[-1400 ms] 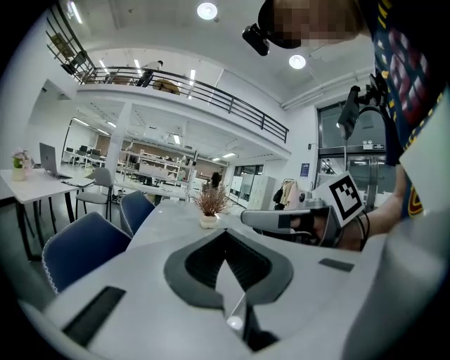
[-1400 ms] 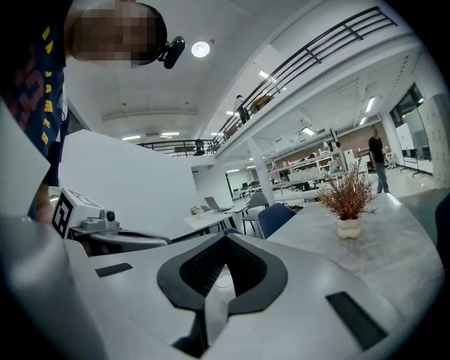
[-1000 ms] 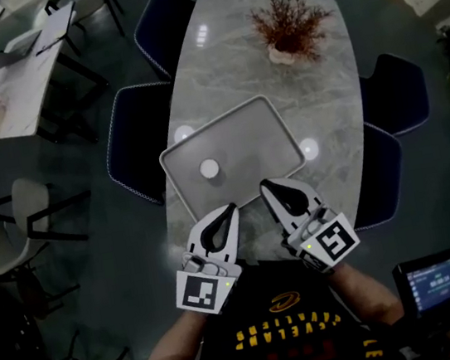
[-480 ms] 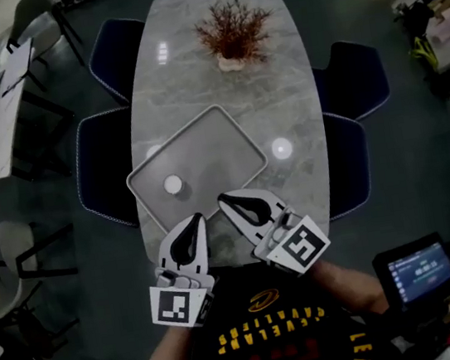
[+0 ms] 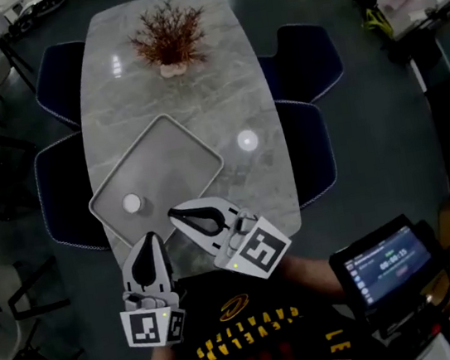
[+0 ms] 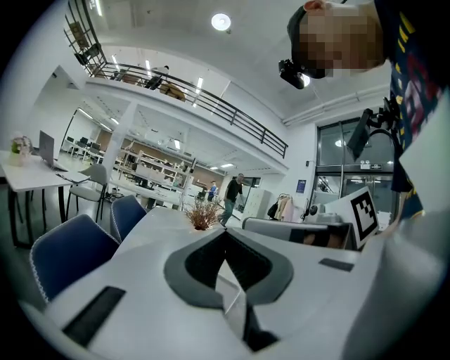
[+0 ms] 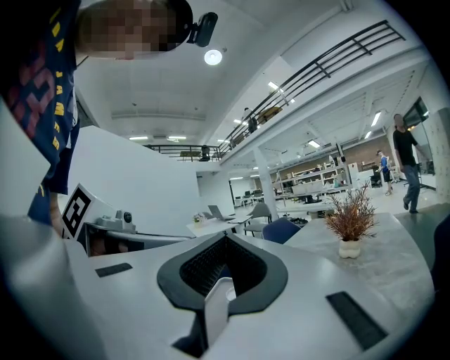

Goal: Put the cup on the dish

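A small white cup stands in the near left part of a grey rectangular dish, a tray-like one on the marble table. My left gripper is shut and empty, with its tip at the dish's near corner. Shut and empty too, my right gripper points left over the dish's near edge, a short way right of the cup. Neither touches the cup. The left gripper view shows shut jaws aimed level across the table. The right gripper's jaws are also closed.
A dried plant in a small white pot stands at the table's far end. Dark blue chairs flank both sides. A bright round spot, perhaps glare, lies right of the dish. A lit screen sits at my right.
The table, dish and cup have slid left in the head view as the head turned. Both grippers stayed shut; the right one now points more to the left.
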The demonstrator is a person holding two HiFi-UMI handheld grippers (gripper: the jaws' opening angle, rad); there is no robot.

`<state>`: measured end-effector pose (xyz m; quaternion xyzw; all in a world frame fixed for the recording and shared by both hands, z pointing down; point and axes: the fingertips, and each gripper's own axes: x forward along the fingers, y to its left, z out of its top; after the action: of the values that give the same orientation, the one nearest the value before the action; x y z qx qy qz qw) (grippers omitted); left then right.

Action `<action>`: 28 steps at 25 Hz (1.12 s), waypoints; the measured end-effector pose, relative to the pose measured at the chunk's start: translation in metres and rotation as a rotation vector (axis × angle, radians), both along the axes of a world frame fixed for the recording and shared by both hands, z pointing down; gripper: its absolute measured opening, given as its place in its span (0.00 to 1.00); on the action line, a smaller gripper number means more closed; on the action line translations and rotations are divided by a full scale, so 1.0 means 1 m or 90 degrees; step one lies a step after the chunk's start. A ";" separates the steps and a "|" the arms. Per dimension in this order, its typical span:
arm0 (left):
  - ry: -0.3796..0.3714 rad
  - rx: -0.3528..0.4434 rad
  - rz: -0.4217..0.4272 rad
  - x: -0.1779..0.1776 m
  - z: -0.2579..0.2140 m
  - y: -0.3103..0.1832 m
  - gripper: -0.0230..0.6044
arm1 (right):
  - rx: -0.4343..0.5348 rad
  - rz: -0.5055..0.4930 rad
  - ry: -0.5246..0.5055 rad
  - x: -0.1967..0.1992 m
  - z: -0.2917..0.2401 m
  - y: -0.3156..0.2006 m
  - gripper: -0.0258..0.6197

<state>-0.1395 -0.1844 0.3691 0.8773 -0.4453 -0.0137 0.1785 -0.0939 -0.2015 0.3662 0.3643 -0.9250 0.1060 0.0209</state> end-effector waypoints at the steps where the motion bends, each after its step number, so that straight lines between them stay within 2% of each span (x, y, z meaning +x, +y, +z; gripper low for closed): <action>1: 0.000 0.000 -0.002 0.000 -0.002 0.000 0.04 | 0.003 -0.002 -0.005 -0.001 -0.003 0.000 0.05; 6: -0.009 -0.013 0.018 0.013 -0.008 0.005 0.04 | 0.008 0.015 -0.035 0.009 -0.027 0.001 0.05; 9: -0.010 -0.011 0.031 0.022 -0.010 0.006 0.04 | -0.019 0.032 -0.037 0.017 -0.029 0.003 0.05; 24: -0.033 -0.041 0.002 0.012 0.023 -0.003 0.04 | -0.051 -0.008 -0.007 0.012 0.012 -0.003 0.05; 26: -0.018 -0.040 0.006 0.016 0.024 -0.004 0.04 | -0.042 -0.011 0.013 0.014 0.013 -0.003 0.05; 28: -0.005 -0.035 -0.003 0.005 0.023 -0.002 0.04 | -0.033 -0.016 0.016 0.002 0.014 0.000 0.05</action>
<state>-0.1341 -0.1863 0.3926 0.8712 -0.4480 0.0014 0.2008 -0.0923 -0.2010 0.3802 0.3534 -0.9261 0.1249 0.0436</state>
